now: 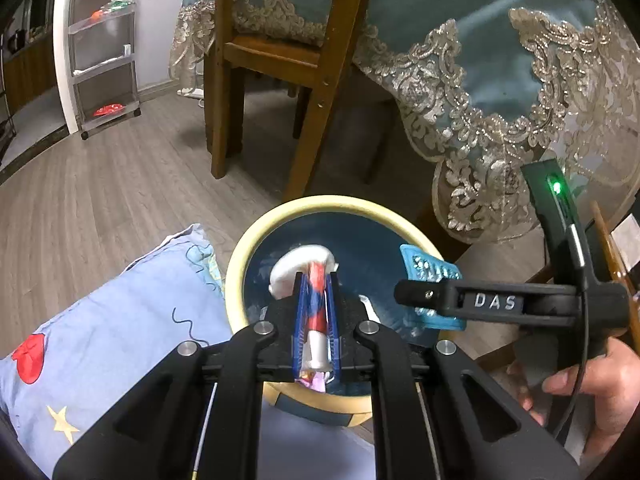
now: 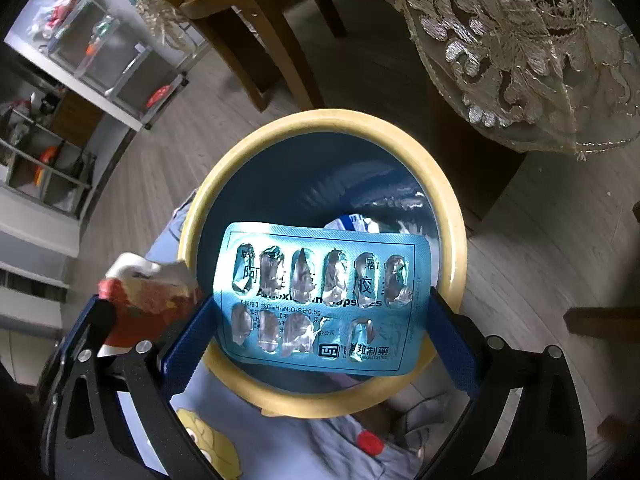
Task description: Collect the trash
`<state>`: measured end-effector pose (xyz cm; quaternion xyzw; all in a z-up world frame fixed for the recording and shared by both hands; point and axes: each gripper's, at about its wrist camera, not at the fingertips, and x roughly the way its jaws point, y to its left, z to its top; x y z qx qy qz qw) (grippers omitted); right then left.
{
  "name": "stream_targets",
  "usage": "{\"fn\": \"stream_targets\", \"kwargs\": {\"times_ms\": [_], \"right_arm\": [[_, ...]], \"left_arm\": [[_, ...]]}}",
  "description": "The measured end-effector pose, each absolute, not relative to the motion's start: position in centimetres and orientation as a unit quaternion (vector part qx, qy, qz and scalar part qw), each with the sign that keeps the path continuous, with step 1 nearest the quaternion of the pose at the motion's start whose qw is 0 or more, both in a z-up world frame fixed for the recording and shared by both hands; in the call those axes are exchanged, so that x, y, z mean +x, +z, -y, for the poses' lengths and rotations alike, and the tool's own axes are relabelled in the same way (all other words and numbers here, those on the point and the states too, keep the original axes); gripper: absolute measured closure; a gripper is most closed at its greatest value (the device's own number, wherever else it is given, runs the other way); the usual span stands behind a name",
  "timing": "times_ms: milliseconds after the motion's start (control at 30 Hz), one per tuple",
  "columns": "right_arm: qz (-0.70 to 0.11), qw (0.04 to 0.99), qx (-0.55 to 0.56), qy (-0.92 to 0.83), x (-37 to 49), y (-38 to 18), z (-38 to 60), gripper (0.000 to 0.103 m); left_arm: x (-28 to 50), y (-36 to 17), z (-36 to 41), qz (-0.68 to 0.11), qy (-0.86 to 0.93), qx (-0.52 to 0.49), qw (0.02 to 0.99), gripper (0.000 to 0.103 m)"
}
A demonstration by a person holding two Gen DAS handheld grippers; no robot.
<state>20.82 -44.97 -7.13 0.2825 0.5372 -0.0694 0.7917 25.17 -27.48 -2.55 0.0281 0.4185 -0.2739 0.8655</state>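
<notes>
A round bin with a yellow rim (image 1: pixel 256 232) and dark blue inside stands on the floor; it also shows in the right wrist view (image 2: pixel 328 120). My left gripper (image 1: pixel 316 280) is shut on a squashed white, red and blue cup-like wrapper (image 1: pixel 316 280), held over the bin's mouth. My right gripper (image 2: pixel 320 308) is shut on an empty blue pill blister pack (image 2: pixel 320 296), held flat over the bin; the pack also shows in the left wrist view (image 1: pixel 430 272). Some trash (image 2: pixel 360 220) lies at the bin's bottom.
A blue patterned cloth (image 1: pixel 112 320) lies left of and under the bin. A wooden chair (image 1: pixel 276 56) and a table with a lace-edged teal cloth (image 1: pixel 500 80) stand behind. A wheeled shelf rack (image 1: pixel 104 44) stands far left on the wood floor.
</notes>
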Motion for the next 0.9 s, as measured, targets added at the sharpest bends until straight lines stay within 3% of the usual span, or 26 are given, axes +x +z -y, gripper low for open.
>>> {"fn": "stream_targets", "kwargs": {"times_ms": [200,433,500,900], "right_arm": [[-0.533,0.799,0.272,-0.06,21.1,-6.7,44.4,0.005],[-0.525,0.811,0.256,-0.039,21.4,-5.9,43.5,0.005],[-0.521,0.816,0.25,-0.03,21.2,-5.6,43.2,0.005],[-0.509,0.823,0.25,-0.019,21.0,-5.1,42.6,0.005]], "left_arm": [[25.0,-2.8,25.6,-0.424,-0.255,0.02,0.869,0.077],[23.6,-2.5,23.4,-0.427,-0.239,0.03,0.872,0.072],[22.6,-2.0,22.5,-0.422,-0.236,0.037,0.875,0.067],[17.1,-0.2,17.6,-0.408,-0.215,0.086,0.883,0.065]]}}
